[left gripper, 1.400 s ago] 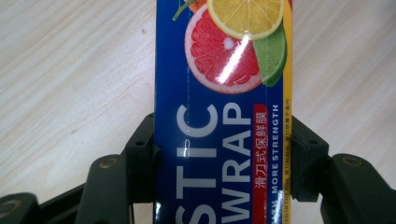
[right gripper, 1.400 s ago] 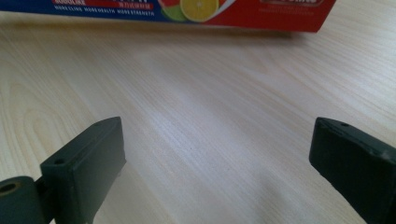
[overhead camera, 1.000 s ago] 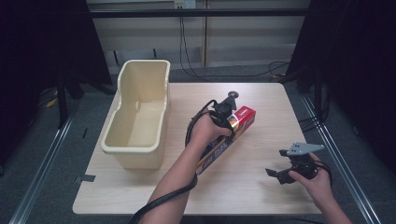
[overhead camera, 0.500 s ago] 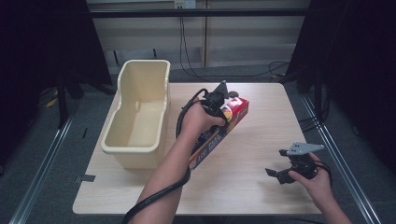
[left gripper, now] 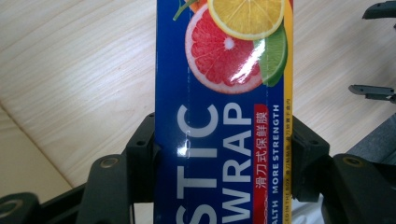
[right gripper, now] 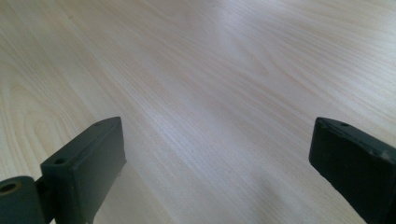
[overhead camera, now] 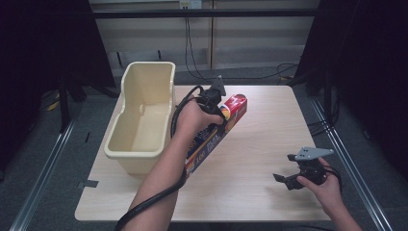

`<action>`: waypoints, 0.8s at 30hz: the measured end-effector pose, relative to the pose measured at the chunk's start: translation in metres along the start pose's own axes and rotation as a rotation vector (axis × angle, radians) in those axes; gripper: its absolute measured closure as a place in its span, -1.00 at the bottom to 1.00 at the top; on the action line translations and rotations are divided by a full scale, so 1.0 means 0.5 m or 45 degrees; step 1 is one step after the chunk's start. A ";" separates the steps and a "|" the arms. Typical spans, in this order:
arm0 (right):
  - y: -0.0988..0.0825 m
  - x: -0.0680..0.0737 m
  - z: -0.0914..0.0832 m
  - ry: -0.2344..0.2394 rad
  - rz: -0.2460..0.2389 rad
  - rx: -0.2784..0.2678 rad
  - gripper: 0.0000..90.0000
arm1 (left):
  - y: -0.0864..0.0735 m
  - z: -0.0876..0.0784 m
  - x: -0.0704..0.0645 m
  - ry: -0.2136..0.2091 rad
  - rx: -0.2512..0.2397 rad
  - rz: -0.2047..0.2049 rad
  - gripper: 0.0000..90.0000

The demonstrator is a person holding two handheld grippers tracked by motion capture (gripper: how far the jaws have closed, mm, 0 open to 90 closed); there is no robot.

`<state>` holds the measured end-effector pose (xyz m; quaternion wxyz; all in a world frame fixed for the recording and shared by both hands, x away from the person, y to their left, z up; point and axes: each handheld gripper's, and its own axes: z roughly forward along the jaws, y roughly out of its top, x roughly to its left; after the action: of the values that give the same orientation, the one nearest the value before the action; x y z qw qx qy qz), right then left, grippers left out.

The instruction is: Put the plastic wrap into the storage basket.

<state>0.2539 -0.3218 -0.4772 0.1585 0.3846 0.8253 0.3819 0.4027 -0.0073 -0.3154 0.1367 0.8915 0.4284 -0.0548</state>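
A long blue plastic wrap box [overhead camera: 234, 107] with a red end lies slanted across the middle of the table, next to the tub. My left gripper [overhead camera: 211, 97] is shut on it near its far end. In the left gripper view the box [left gripper: 219, 84], printed with citrus slices, fills the gap between the two black jaws of my left gripper [left gripper: 219, 149], which press on both its sides. My right gripper [overhead camera: 284, 167] hovers low over the table's near right part, open. In the right gripper view its jaws [right gripper: 217, 154] stand wide apart with bare wood between them.
A cream plastic tub [overhead camera: 126, 153] stands along the left side of the wooden table [overhead camera: 269, 130], close beside the box. Cables and dark curtains lie beyond the far edge. The left gripper's cable trails down along the forearm.
My left gripper has carried the box's far end to the left and a little farther away, closer to the tub. The right gripper has stayed in place.
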 end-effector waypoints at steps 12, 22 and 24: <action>0.001 0.002 0.002 -0.009 -0.008 0.010 -0.93 | -0.004 -0.039 0.012 -0.010 -0.012 -0.037 -0.09; 0.002 0.004 0.003 0.004 -0.016 0.010 -0.93 | 0.000 -0.083 0.003 0.039 0.013 -0.056 -0.09; 0.002 0.005 0.003 0.005 -0.013 0.013 -0.93 | 0.001 -0.094 0.002 0.040 0.010 -0.063 -0.09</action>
<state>0.2539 -0.3188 -0.4776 0.1571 0.3803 0.8295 0.3776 0.4027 0.0067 -0.2704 0.1252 0.8820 0.4520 -0.0458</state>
